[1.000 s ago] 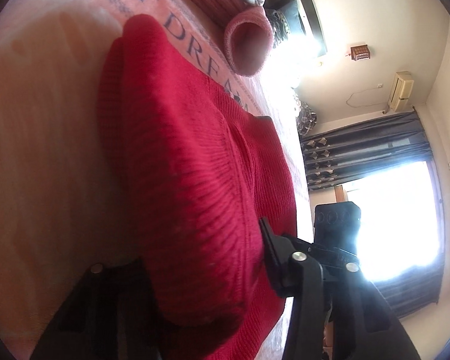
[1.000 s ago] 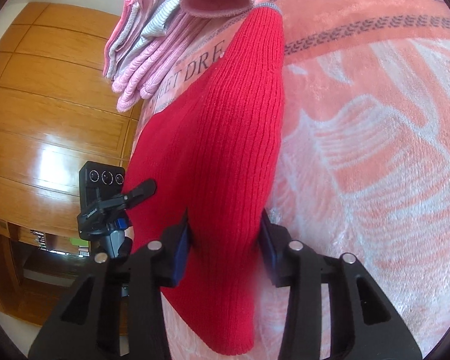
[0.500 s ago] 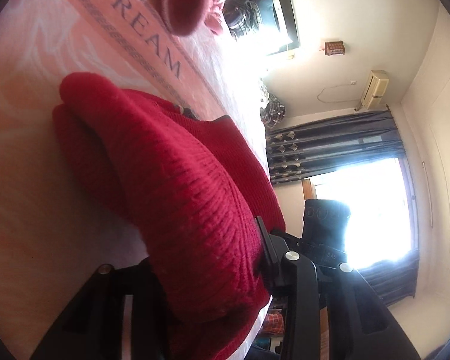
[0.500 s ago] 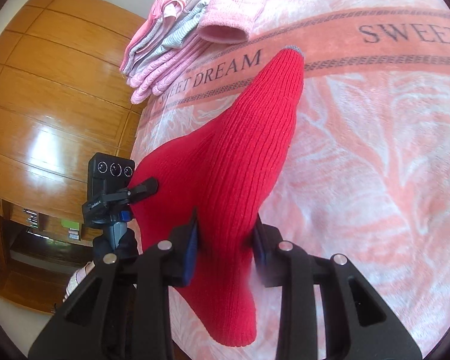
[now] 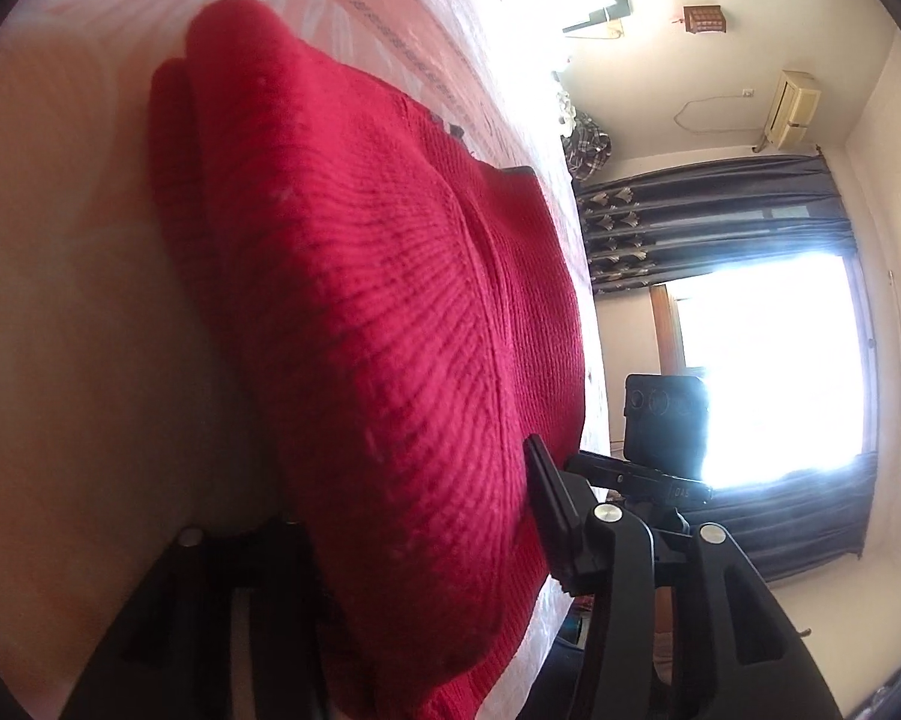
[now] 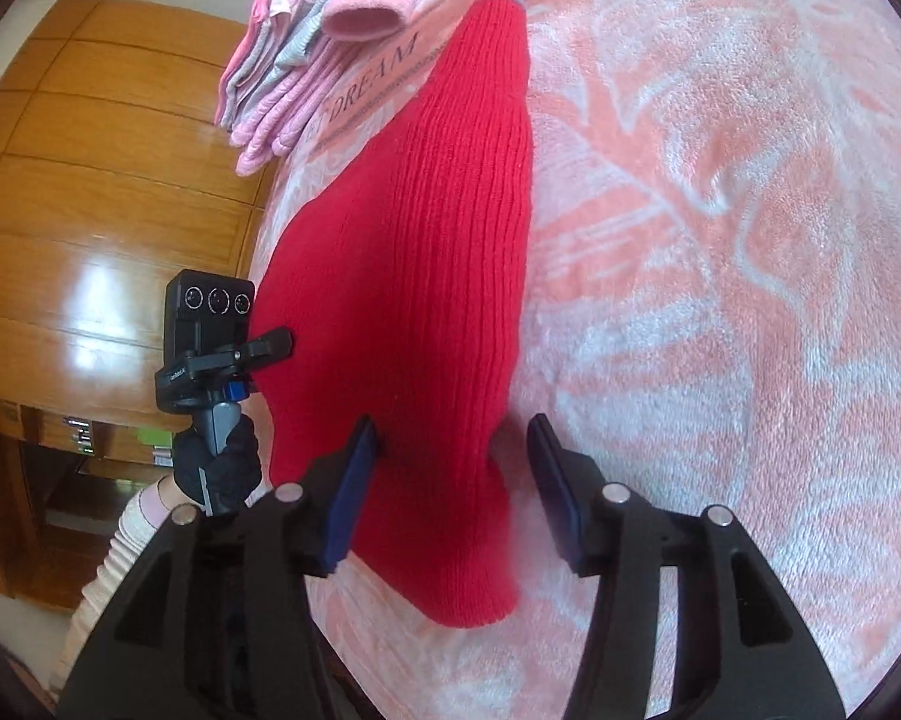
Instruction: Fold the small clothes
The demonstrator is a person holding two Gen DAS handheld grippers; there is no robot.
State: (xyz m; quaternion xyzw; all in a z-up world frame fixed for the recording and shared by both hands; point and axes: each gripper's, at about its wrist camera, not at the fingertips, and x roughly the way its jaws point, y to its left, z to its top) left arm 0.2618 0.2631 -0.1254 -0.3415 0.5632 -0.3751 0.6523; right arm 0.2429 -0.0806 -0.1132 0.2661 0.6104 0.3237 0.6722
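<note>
Red knit garment (image 6: 426,276) lies on pink blanket (image 6: 720,240) | left gripper (image 5: 414,546) pinches its folded edge | right gripper (image 6: 450,480) spread wide, straddling hem, not clamping

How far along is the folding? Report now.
Done: a stack of folded pink clothes sits at the far edge of the blanket. In hand: the red sweater lies on the blanket with one part doubled over; the left gripper is shut on its edge, while the right gripper stands open around a narrow end. Left: finishing the folds and stacking it.
</note>
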